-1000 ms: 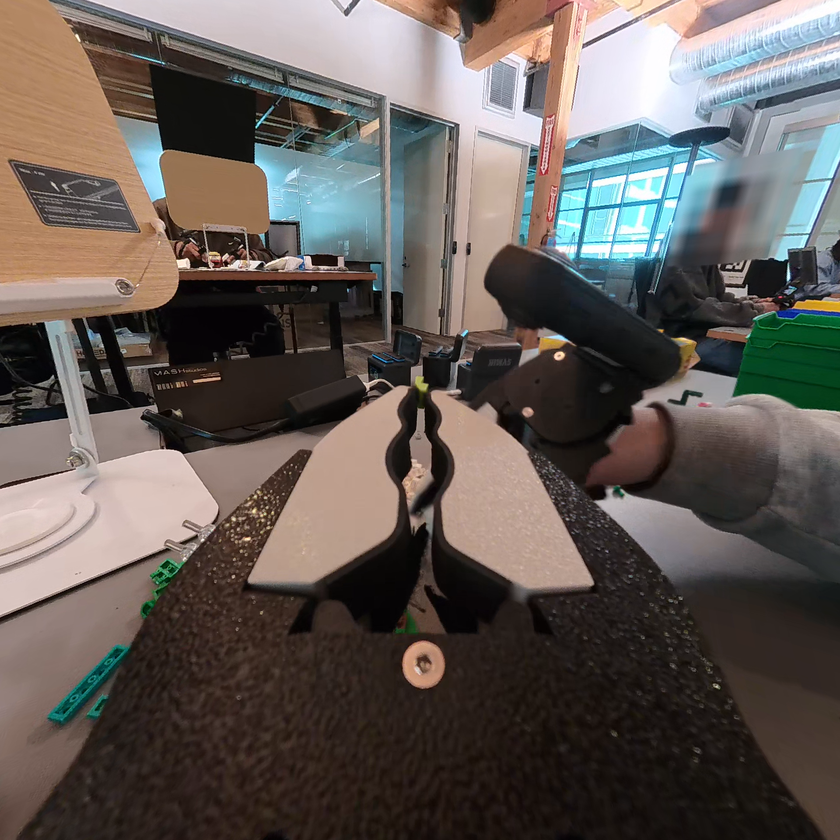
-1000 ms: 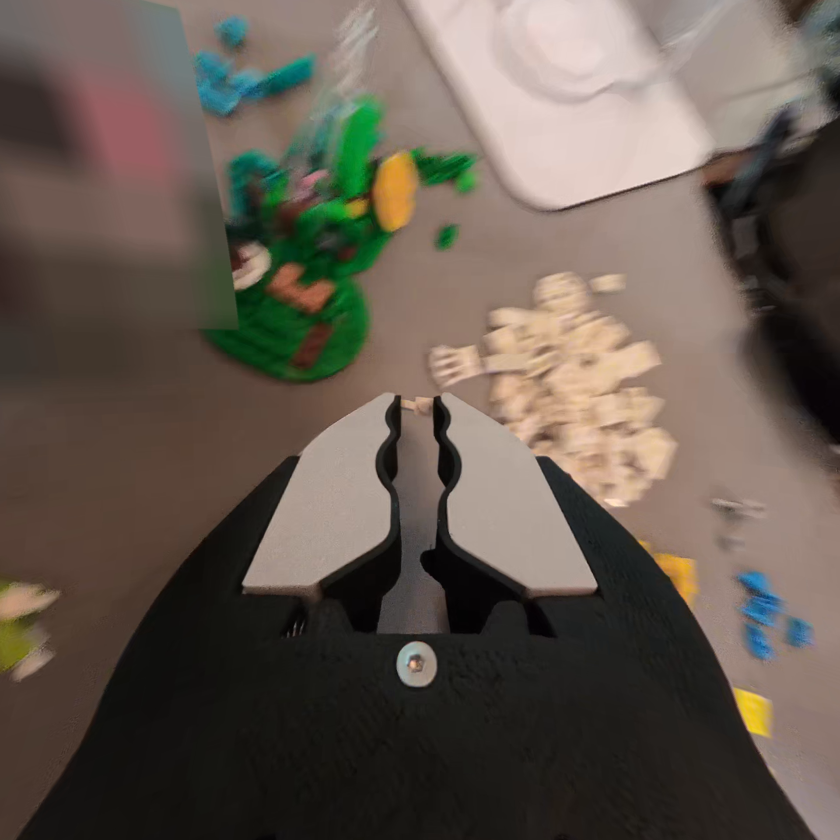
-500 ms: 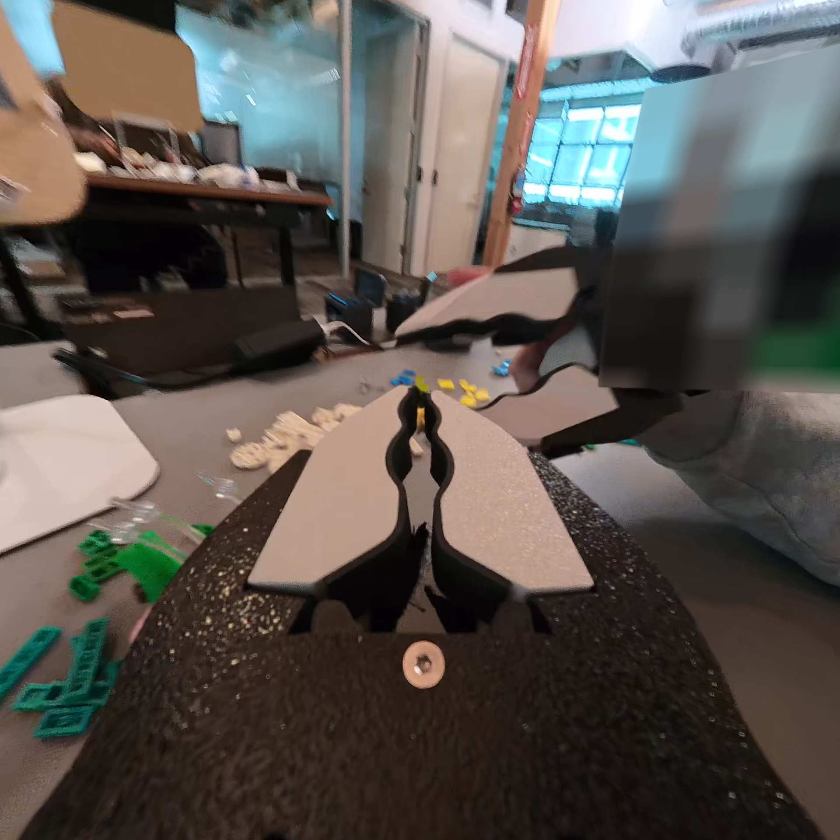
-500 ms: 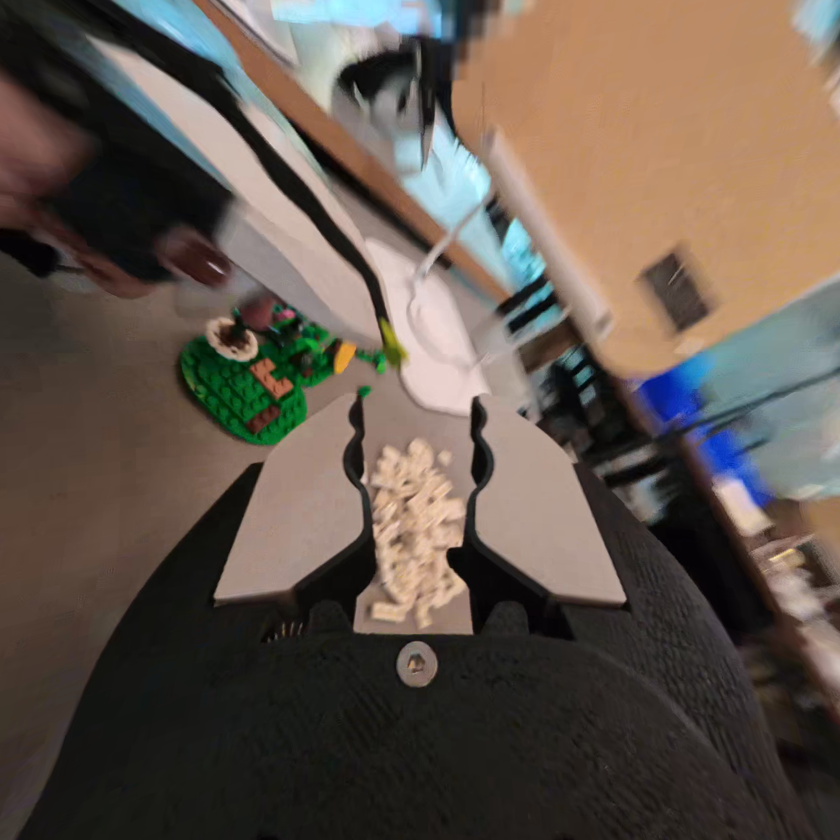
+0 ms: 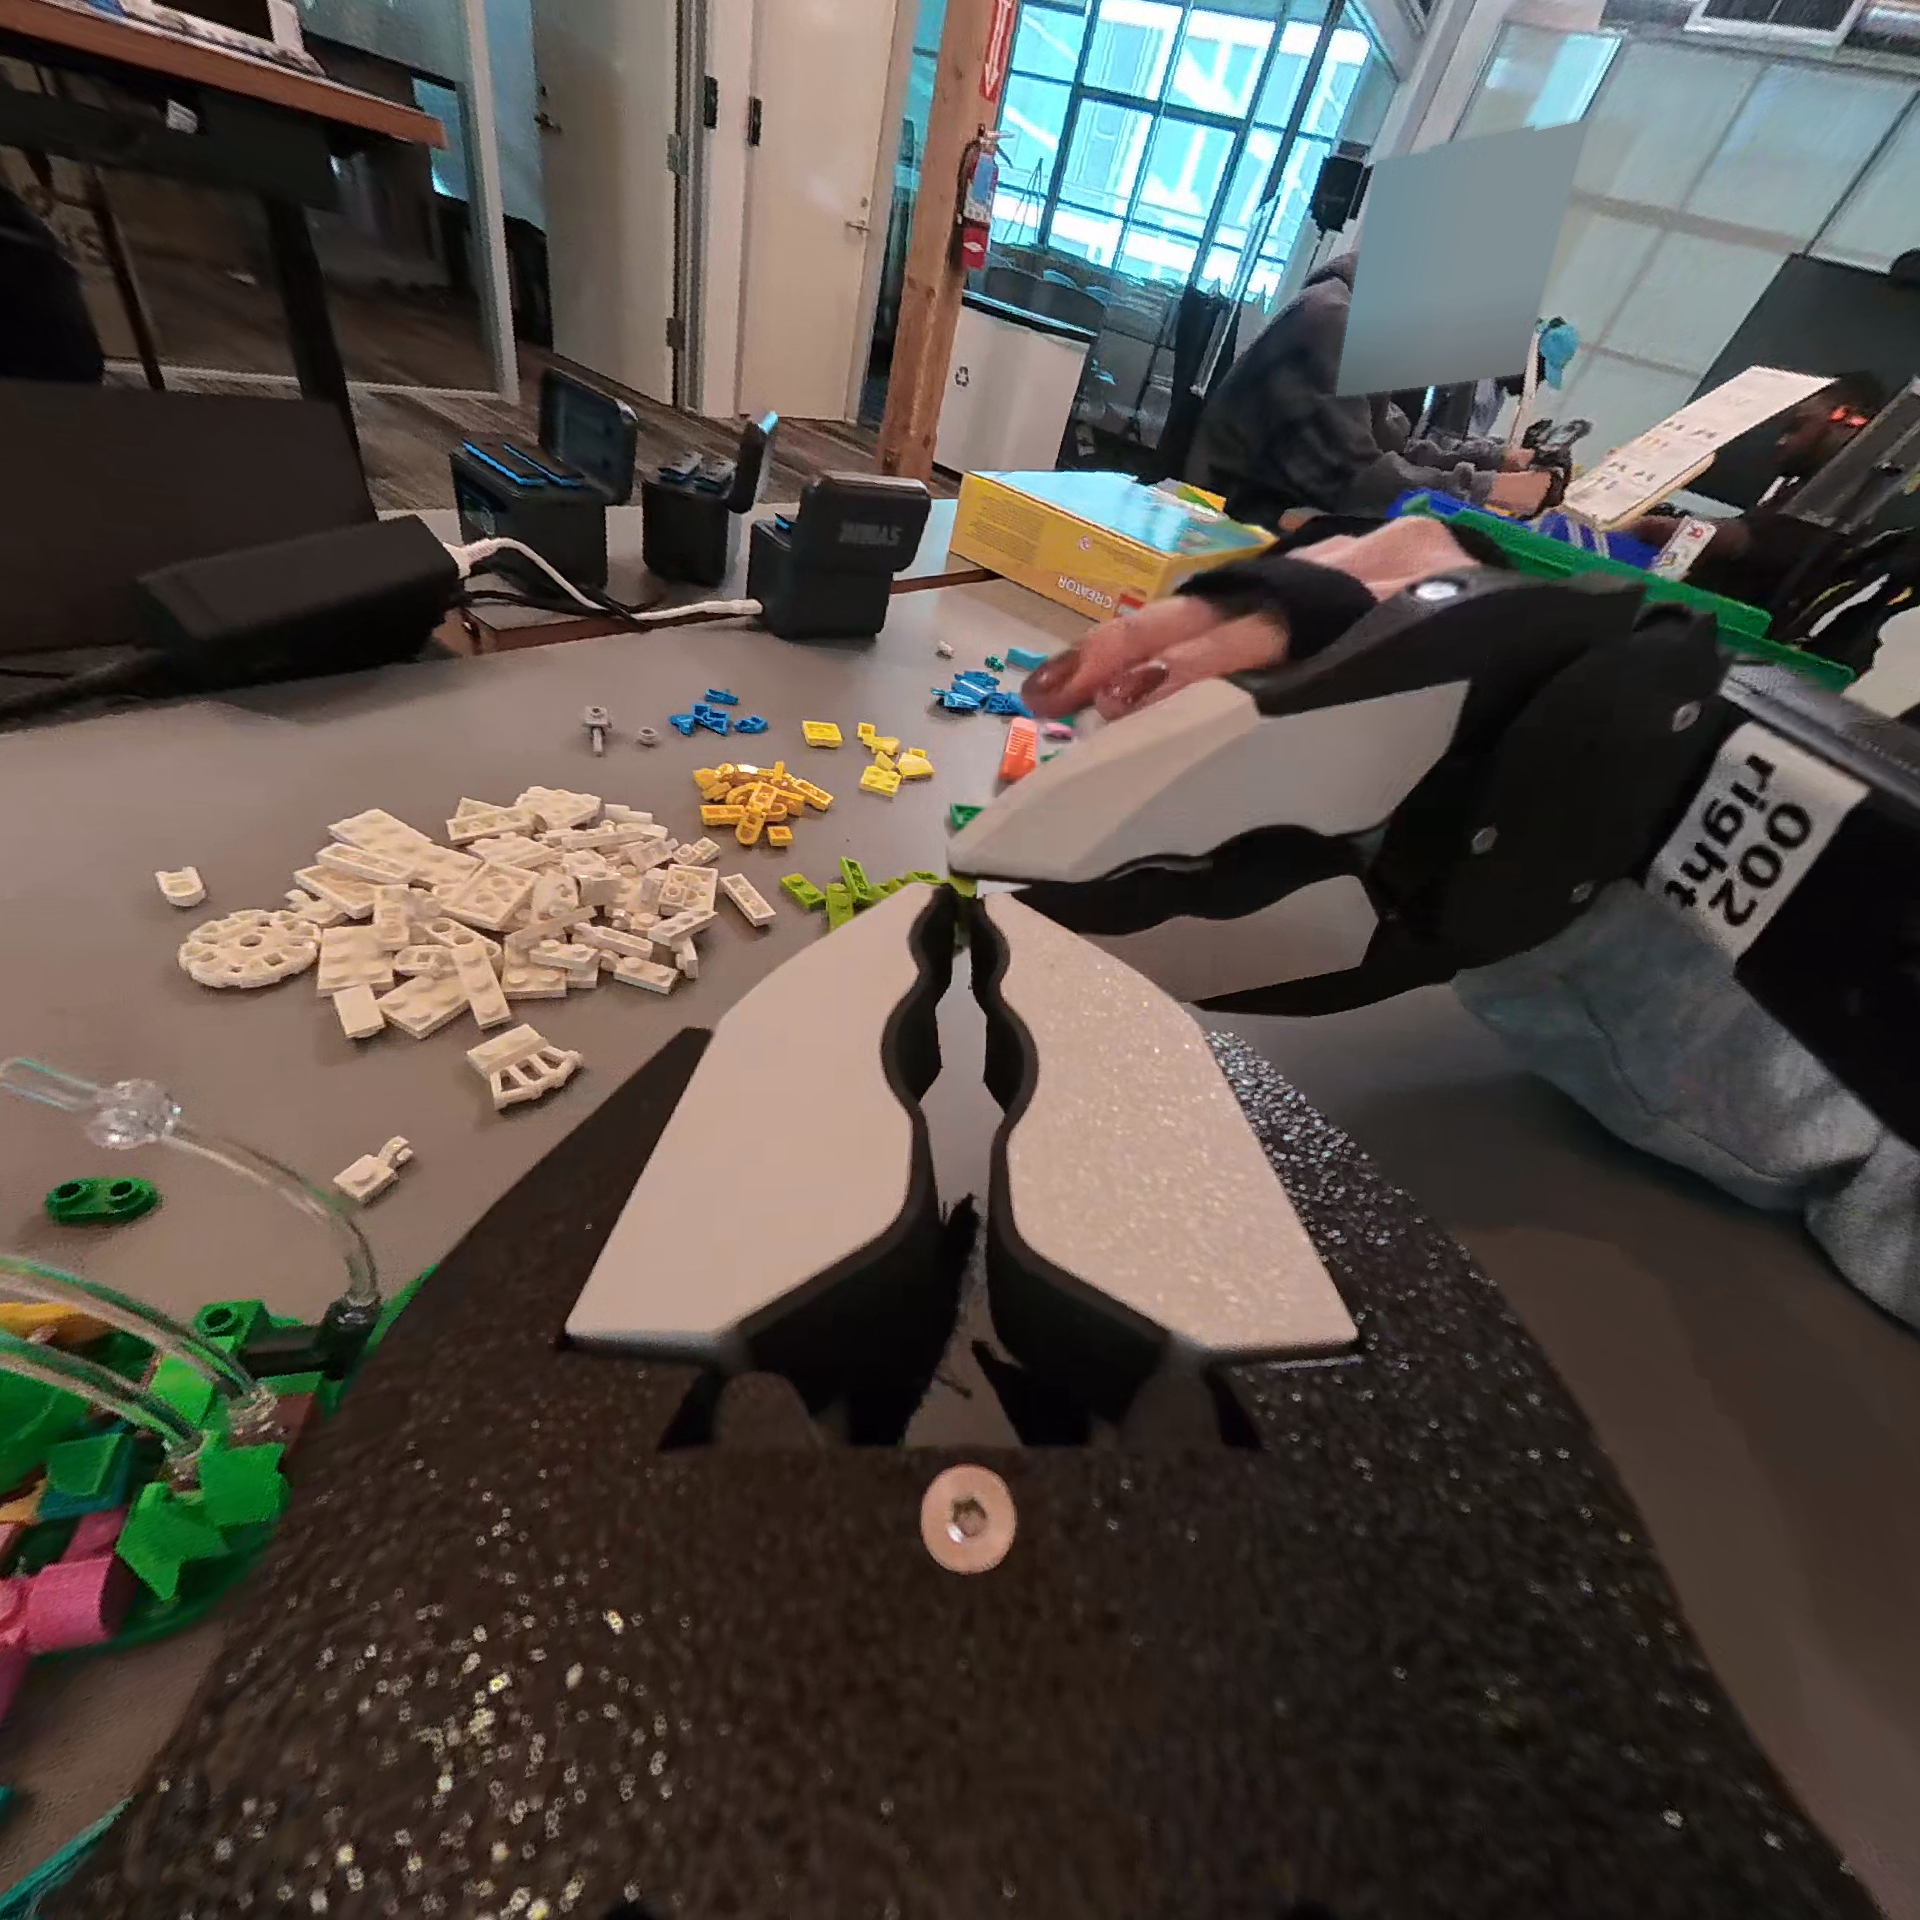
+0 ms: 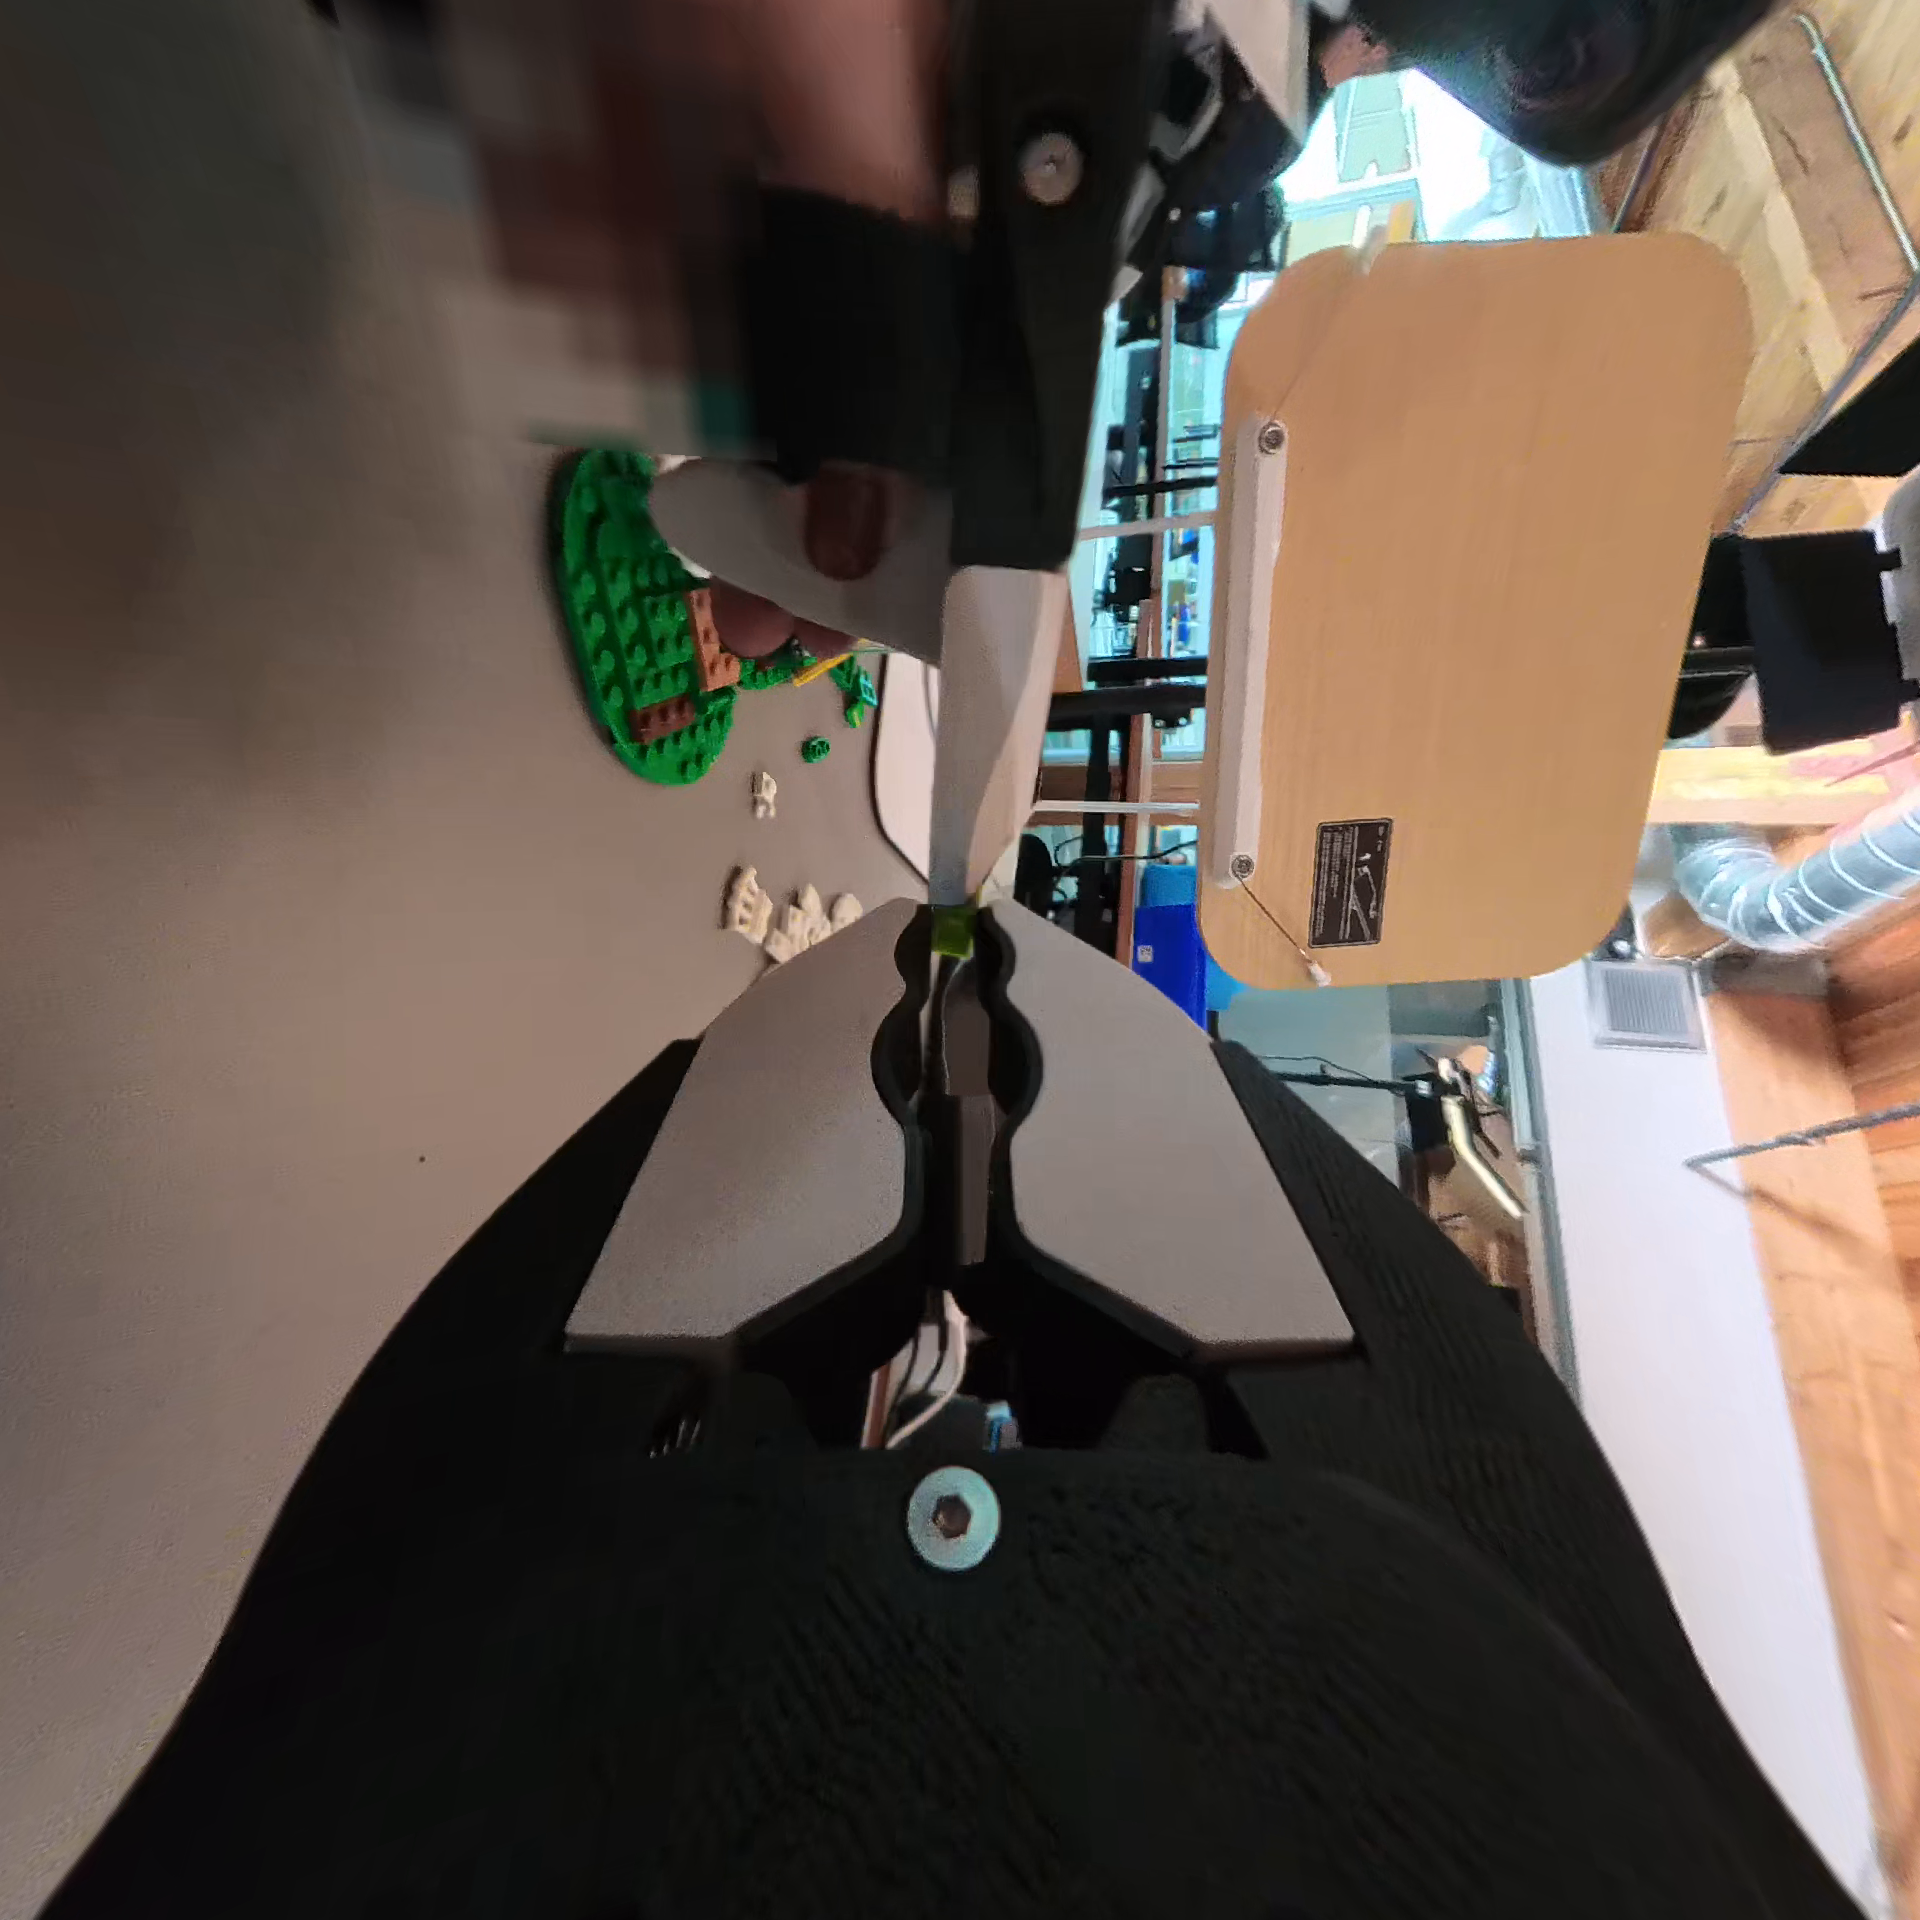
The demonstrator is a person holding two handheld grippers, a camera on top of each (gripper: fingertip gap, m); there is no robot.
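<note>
In the left wrist view my left gripper is shut on a small lime green piece at its fingertips, above the grey table. My right gripper comes in from the right, turned on its side, and its tips meet the same piece. In the right wrist view my right gripper is shut on the lime green piece, with both pads pressed on it. The left gripper reaches down from above and pinches the piece's far end.
On the table lie a pile of white bricks, yellow pieces, blue pieces and loose lime pieces. A green brick build stands at the left. A yellow box and black chargers lie behind. A wooden board stands on a stand.
My right gripper rose from the table, opened wide, swung to the left gripper's tip and shut on the lime piece. The left gripper kept its hold and tilted down towards the table.
</note>
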